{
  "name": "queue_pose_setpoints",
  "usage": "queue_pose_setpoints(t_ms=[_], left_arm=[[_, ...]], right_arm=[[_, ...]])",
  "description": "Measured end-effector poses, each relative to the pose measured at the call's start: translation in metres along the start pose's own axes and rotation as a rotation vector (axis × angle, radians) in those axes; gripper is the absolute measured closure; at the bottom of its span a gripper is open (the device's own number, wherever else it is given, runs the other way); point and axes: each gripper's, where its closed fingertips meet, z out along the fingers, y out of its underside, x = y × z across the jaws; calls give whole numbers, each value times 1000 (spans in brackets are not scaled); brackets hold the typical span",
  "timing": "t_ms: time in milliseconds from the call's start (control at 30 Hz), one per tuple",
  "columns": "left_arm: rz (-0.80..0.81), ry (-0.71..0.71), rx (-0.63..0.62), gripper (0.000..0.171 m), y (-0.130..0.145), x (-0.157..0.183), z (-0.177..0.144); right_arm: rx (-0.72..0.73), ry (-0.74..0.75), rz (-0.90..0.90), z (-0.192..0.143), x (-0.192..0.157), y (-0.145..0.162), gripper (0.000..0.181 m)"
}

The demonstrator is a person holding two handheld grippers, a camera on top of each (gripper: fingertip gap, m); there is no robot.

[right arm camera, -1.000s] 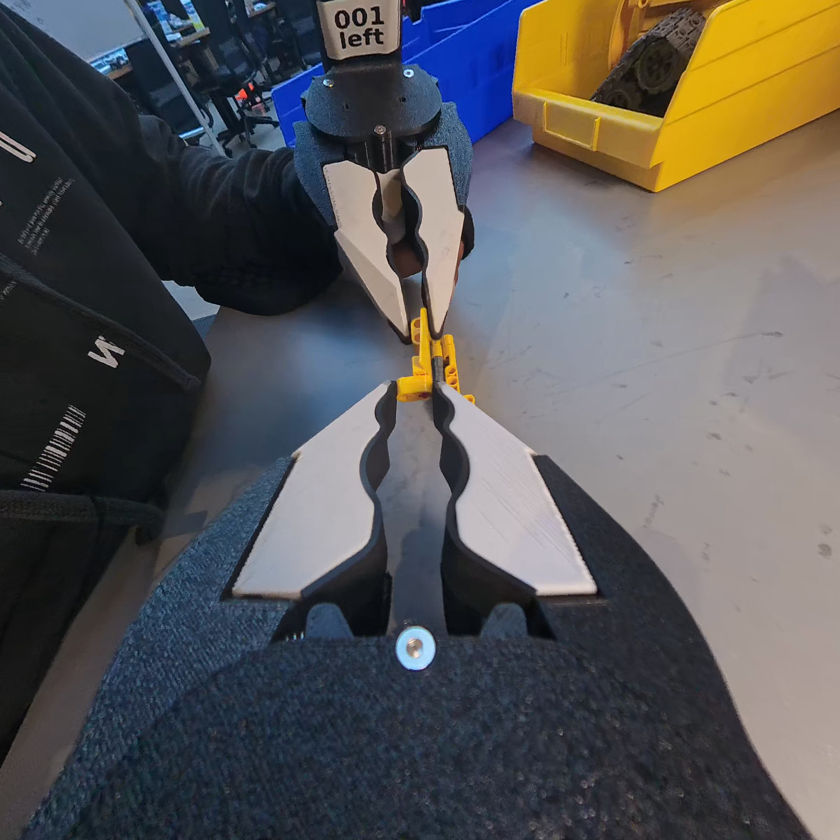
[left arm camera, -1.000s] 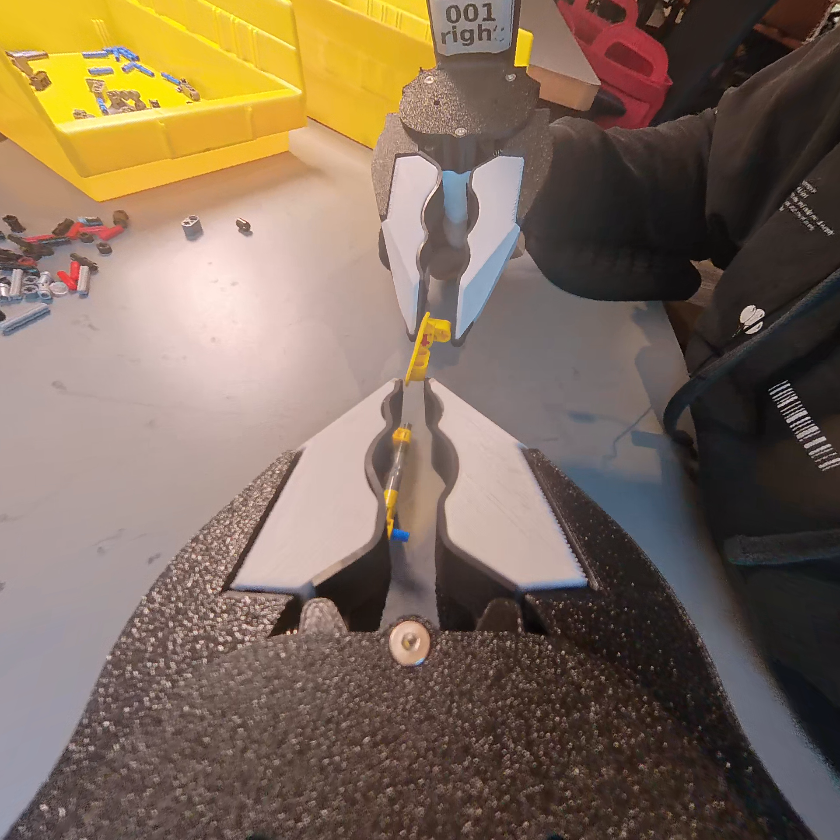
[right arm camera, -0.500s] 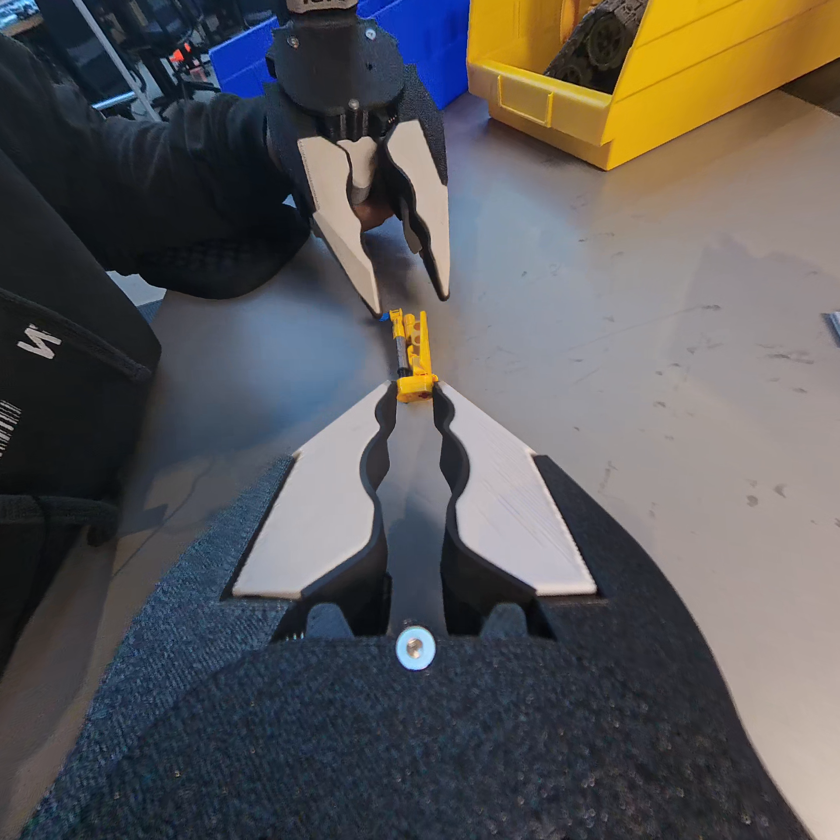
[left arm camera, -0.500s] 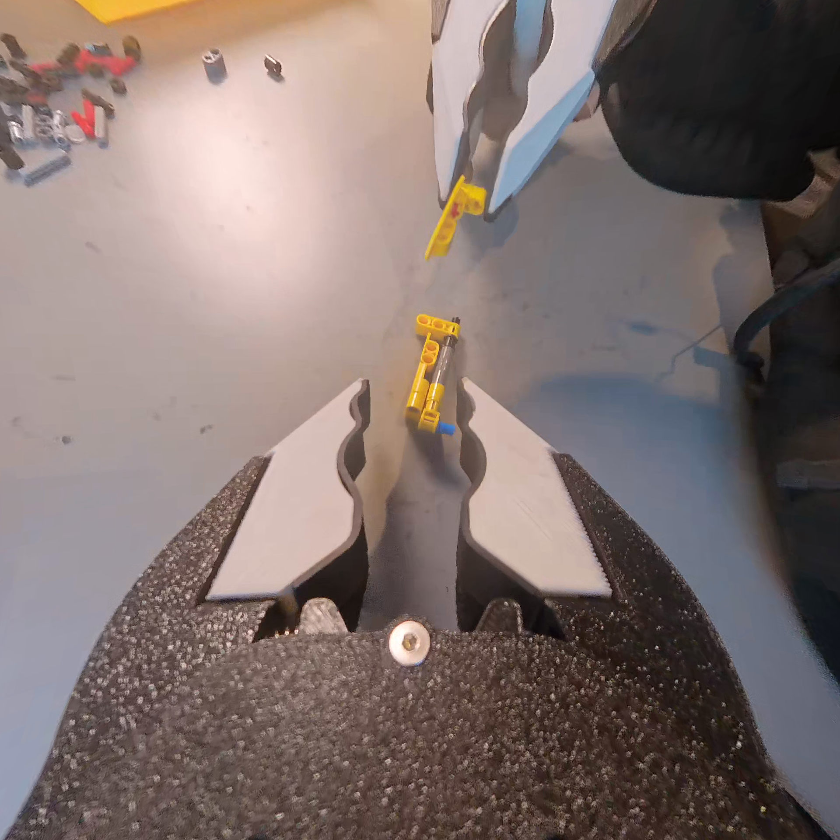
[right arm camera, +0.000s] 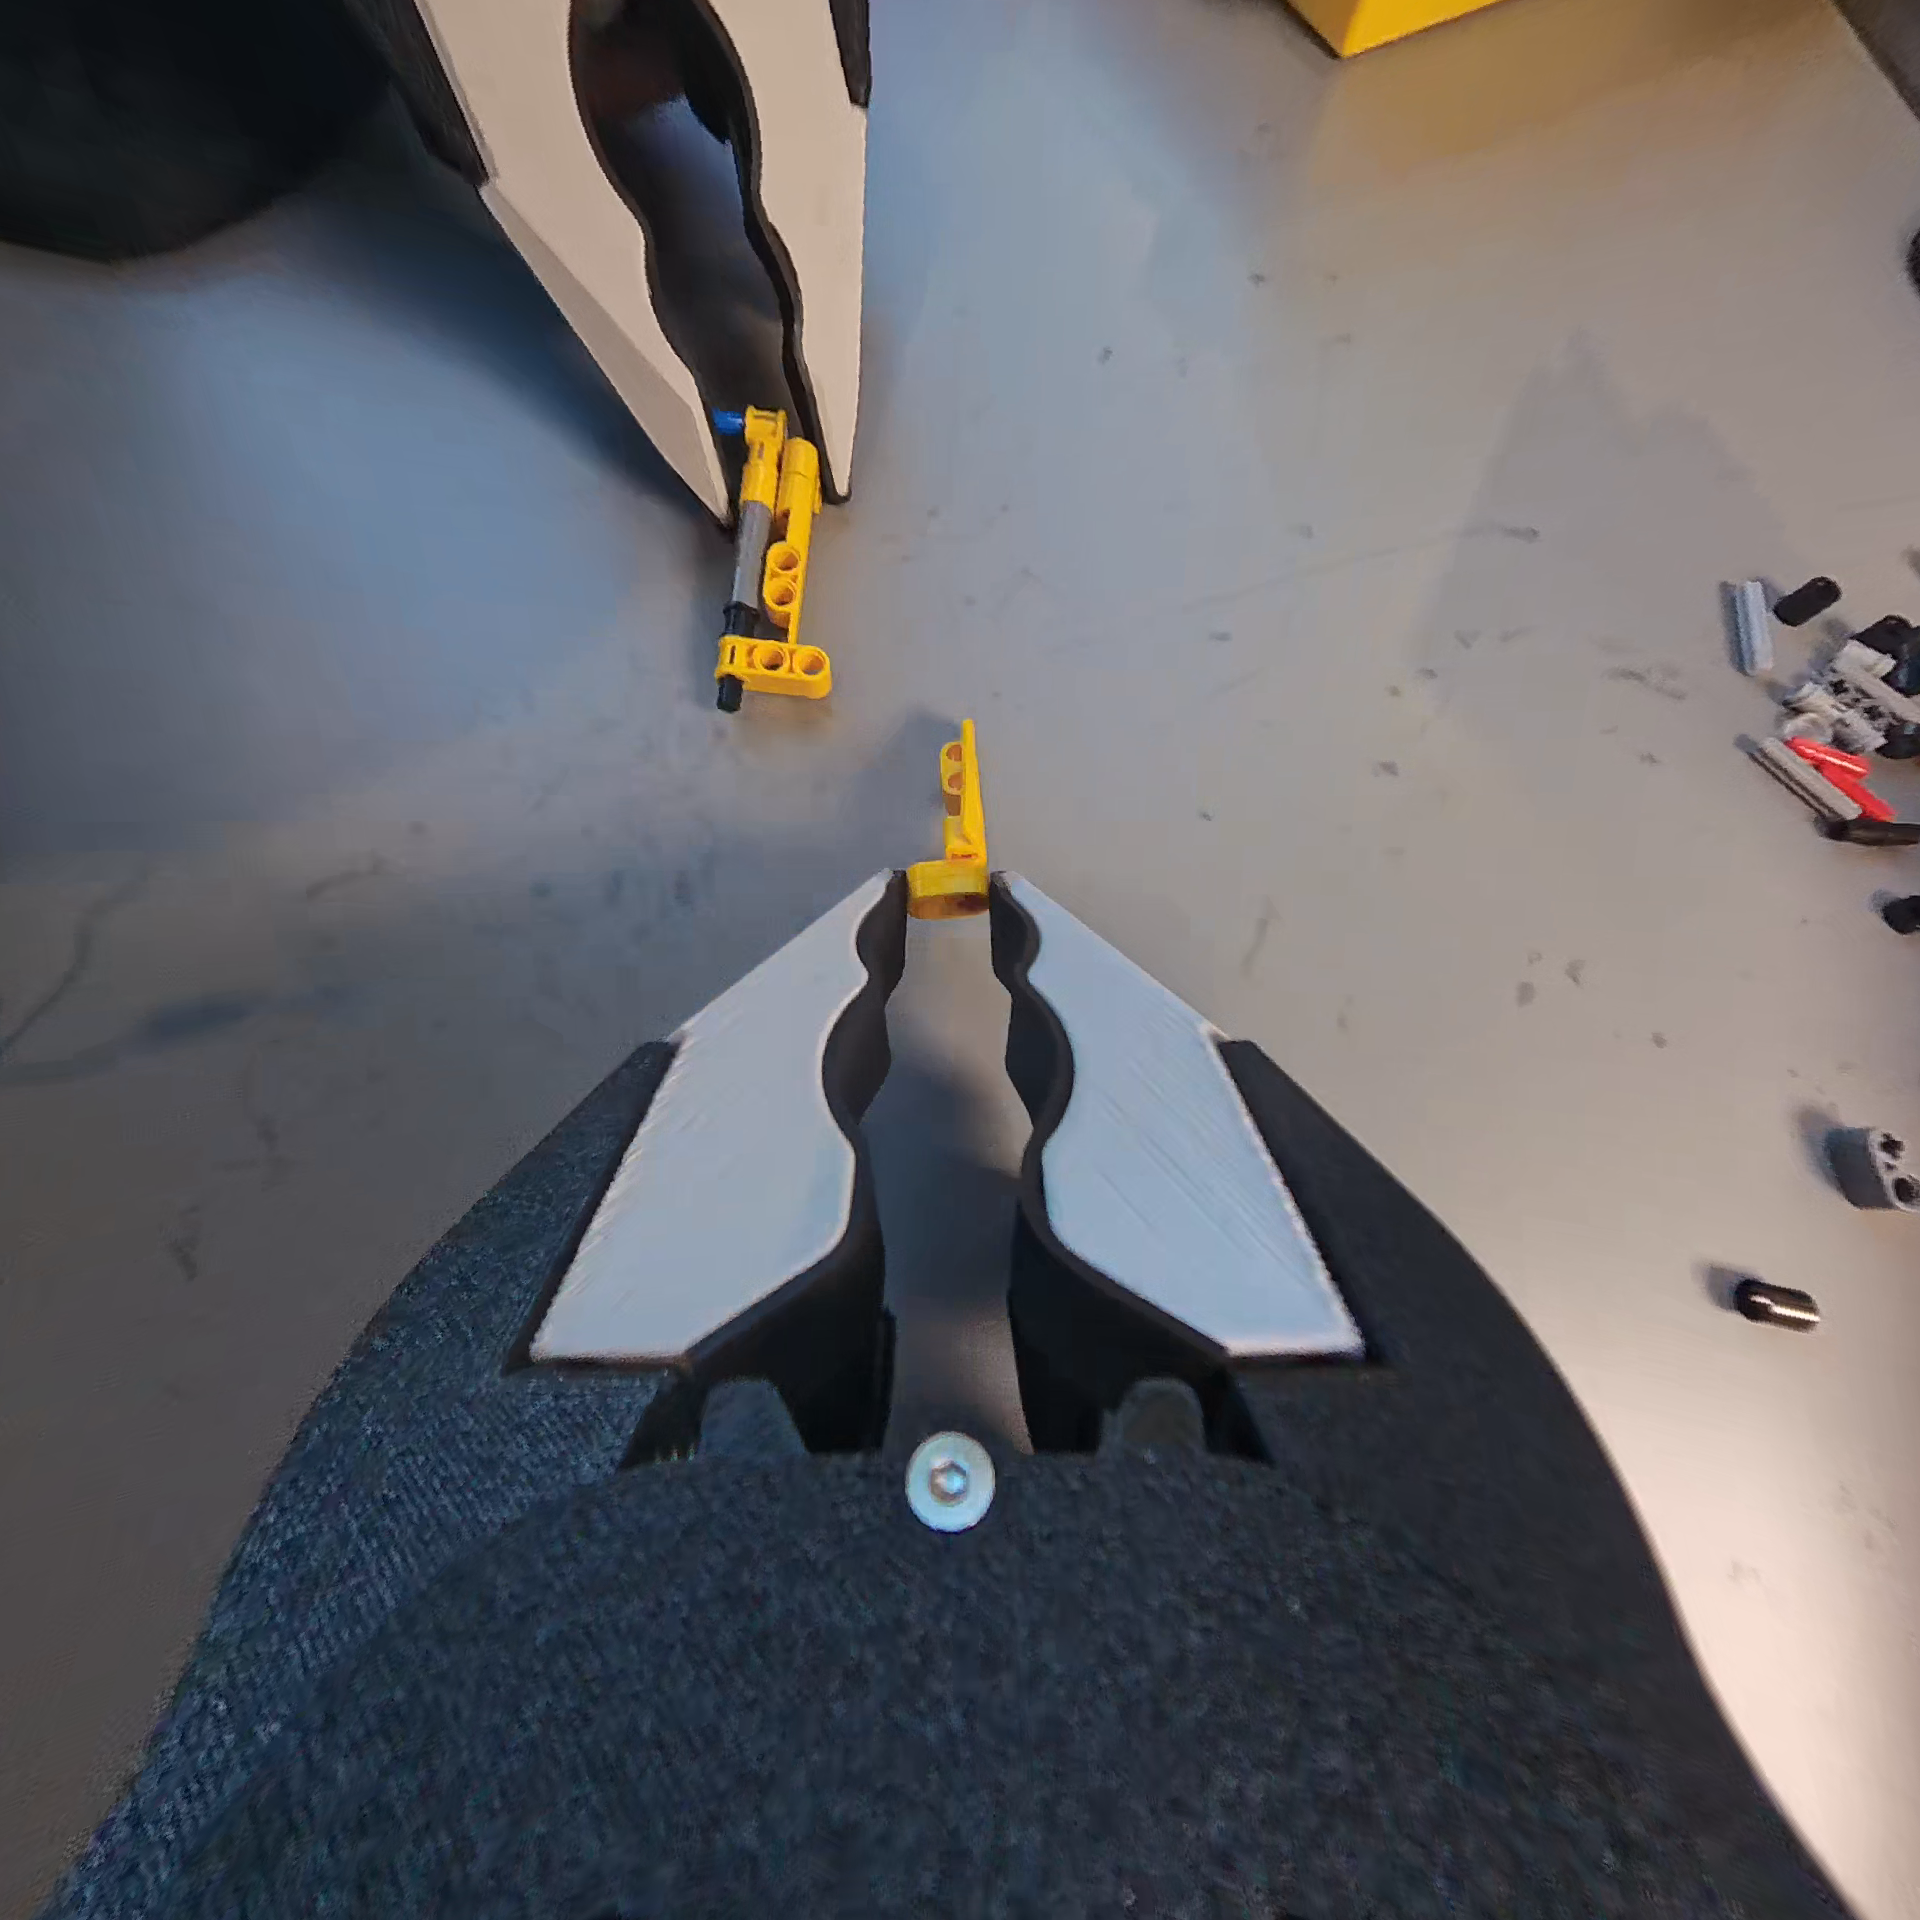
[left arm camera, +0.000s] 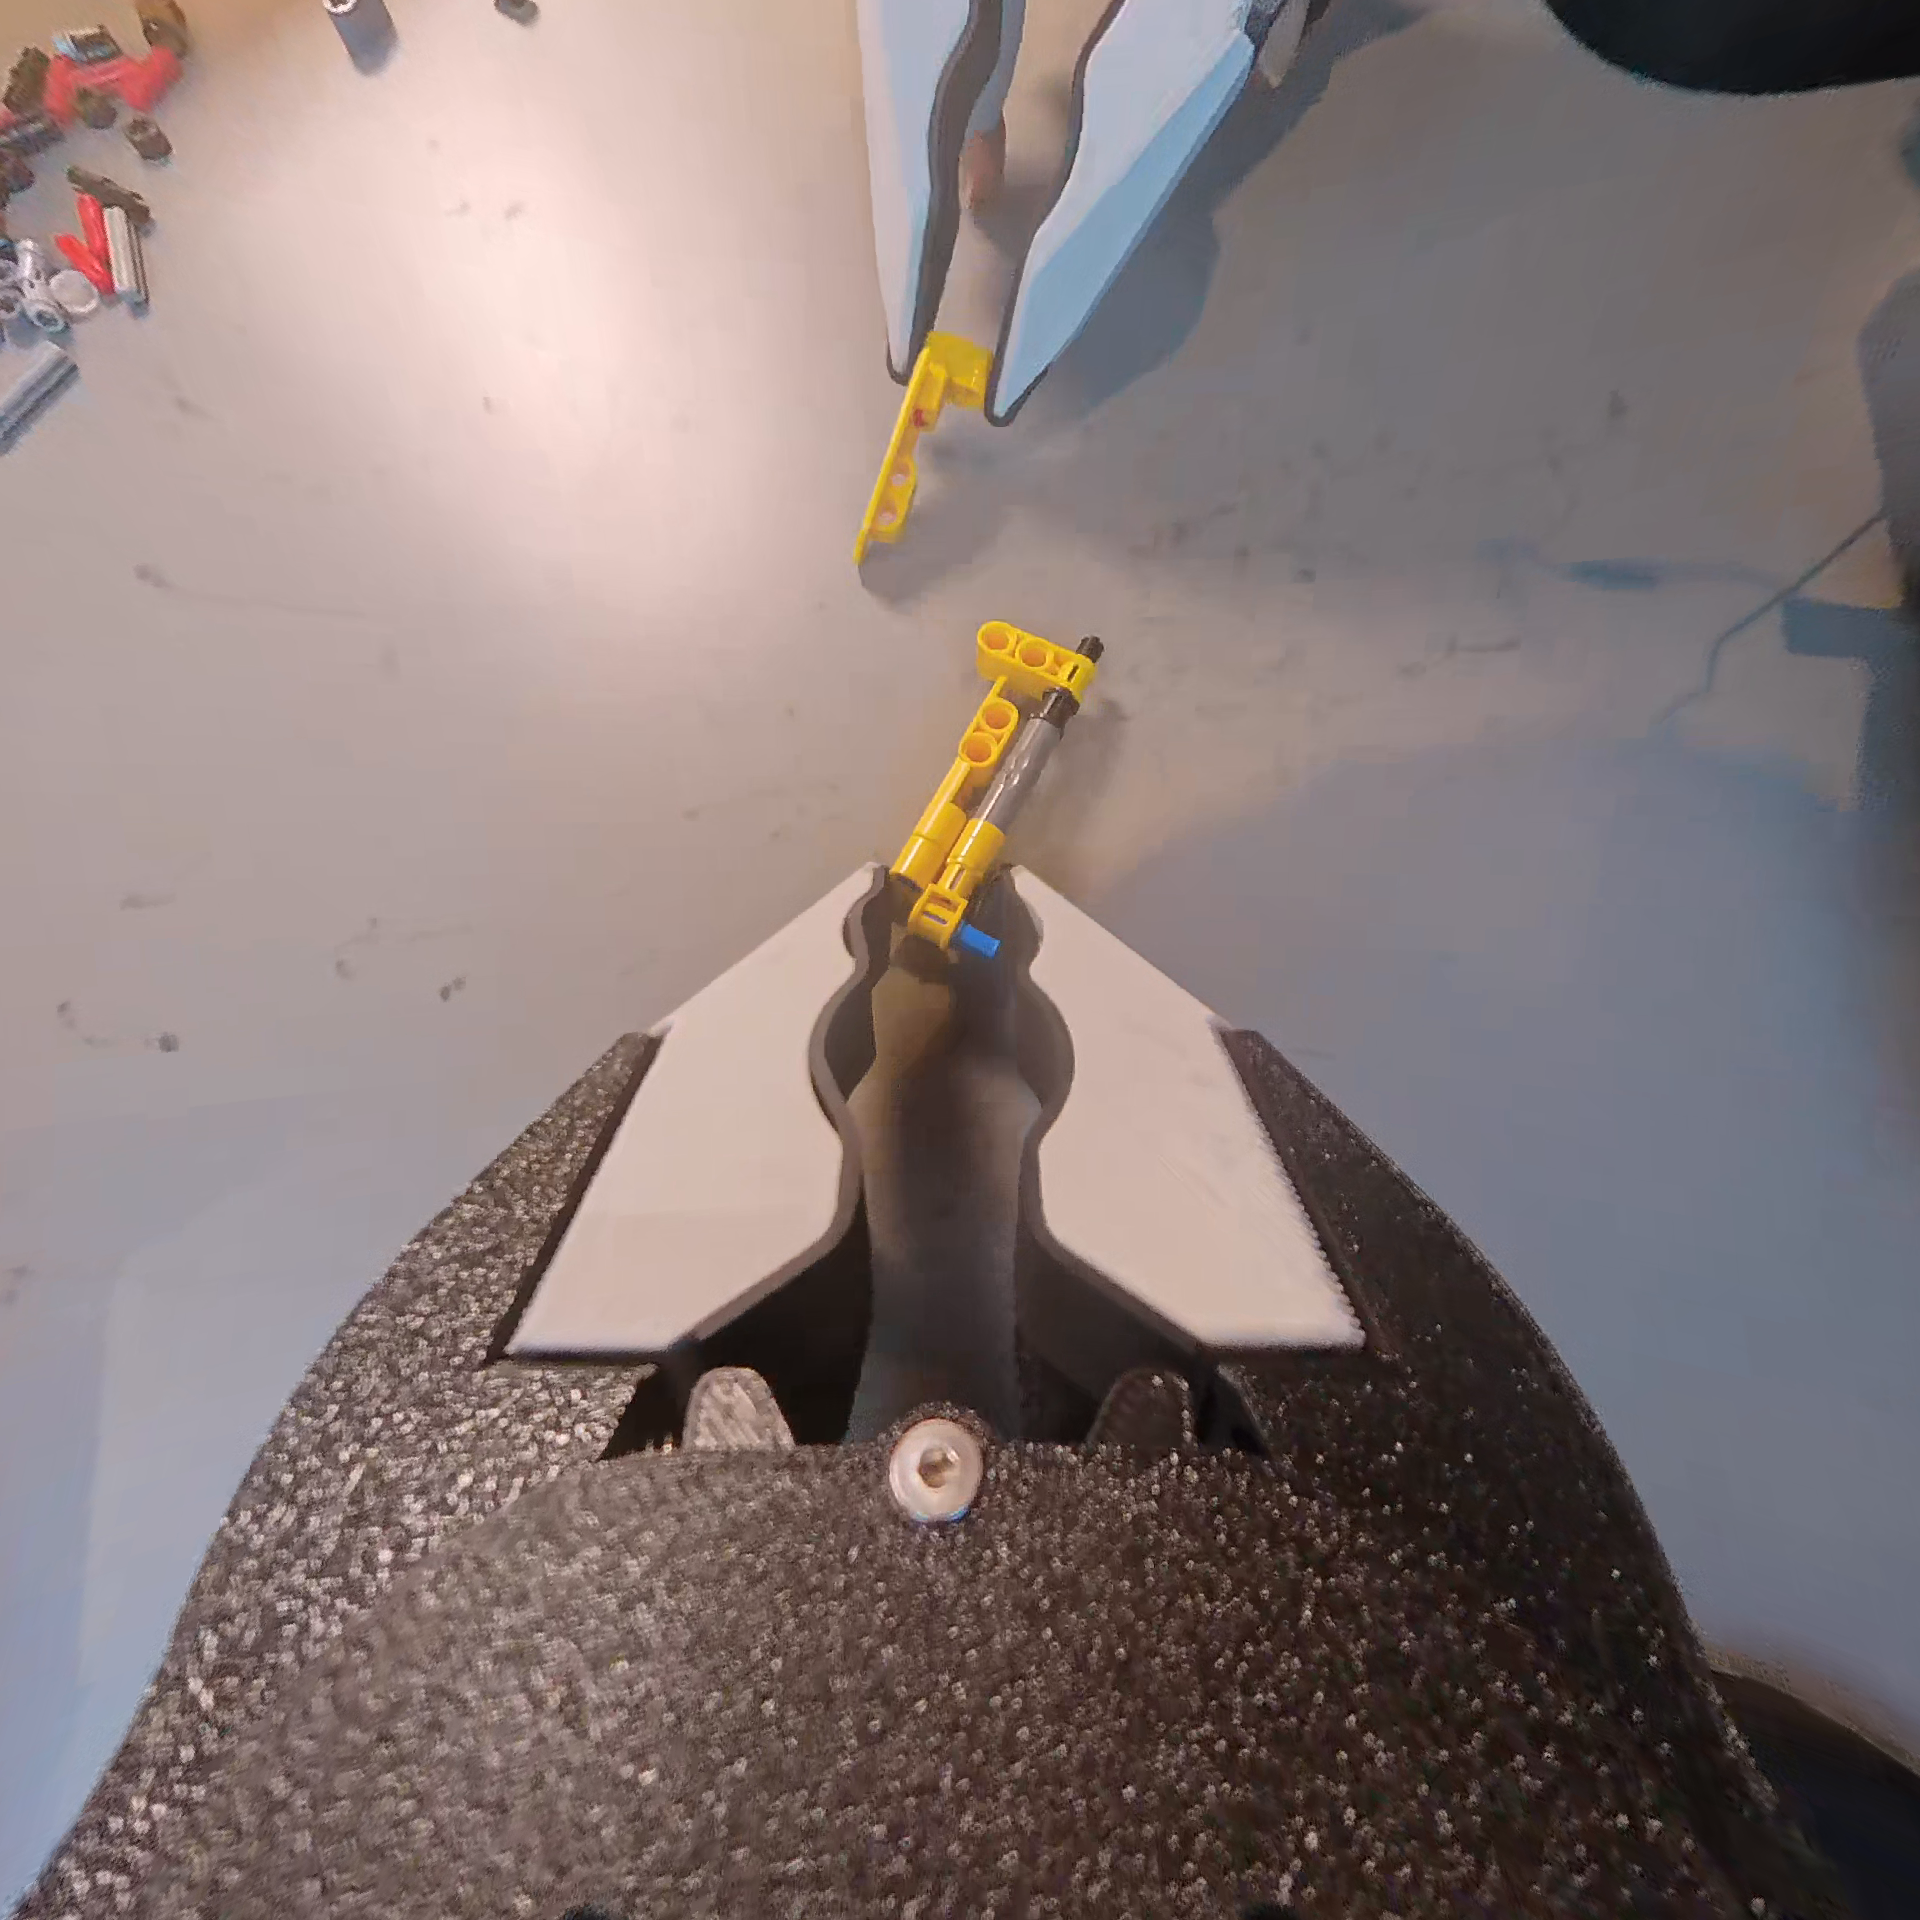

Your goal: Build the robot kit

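Left tongs (left arm camera: 945, 883) pinch the near end of a small yellow assembly (left arm camera: 987, 769): a yellow beam with holes, a grey rod alongside it, a short cross beam at the far end, a blue pin (left arm camera: 977, 943) at the gripped end. The tips are narrowed onto it. The assembly's far end points out over the grey worktop (left arm camera: 416, 727); I cannot tell whether it rests on the surface or sits just above it.

Right tongs (right arm camera: 948, 881) are closed on the short foot of a yellow L-shaped beam (right arm camera: 961, 800). The long arm of that beam, with its row of holes, sticks forward from the tips, edge-on to the right wrist camera.

The two yellow parts are apart, near each other, with bare worktop between them. The two pairs of tongs face one another, tips toward the gap.

In the left wrist view a scatter of small loose parts (left arm camera: 73, 239), red, grey and black, lies at the far left of the worktop. The same sort of pieces (right arm camera: 1839, 717) show at the right edge of the right wrist view. A yellow bin corner (right arm camera: 1371, 21) sits at the top edge there.
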Motion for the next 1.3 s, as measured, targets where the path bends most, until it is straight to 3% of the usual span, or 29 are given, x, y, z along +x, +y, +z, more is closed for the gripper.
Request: queue_pose_setpoints(t_ms=[200, 300, 400, 567, 767, 867, 933, 1067, 1133, 1233, 1300], left_arm=[[84, -71, 68, 153, -15, -5, -7], [135, -155, 143, 153, -29, -12, -17], [224, -274, 220, 153, -47, -17, -28], [496, -564, 296, 153, -79, -18, -46], [717, -766, 305, 153, -98, -7, -57], [607, -654, 359, 144, -97, -4, -54], [394, -452, 447, 130, -96, 2, -52], [14, -30, 593, 128, -102, 17, -56], [-39, 78, 591, 135, -101, 25, -51], [-7, 131, 563, 156, -102, 40, -42], [-12, 138, 587, 156, -106, 42, -45]], right_arm=[[-84, 58, -77, 1, 3, 9, 165], [-78, 74, -67, -7, 9, 7, 149], [62, 40, 9, -24, 6, -18, 139], [423, -245, 301, -39, -25, -78, 151], [509, -228, 312, -38, -26, -92, 172], [538, -190, 212, -44, -28, -96, 174], [549, -124, 90, -49, -27, -96, 174], [560, -91, -59, -52, -37, -98, 174], [582, -125, -82, -51, -45, -101, 174], [584, -159, -98, -47, -53, -102, 174], [600, -185, -90, -47, -56, -103, 174]])
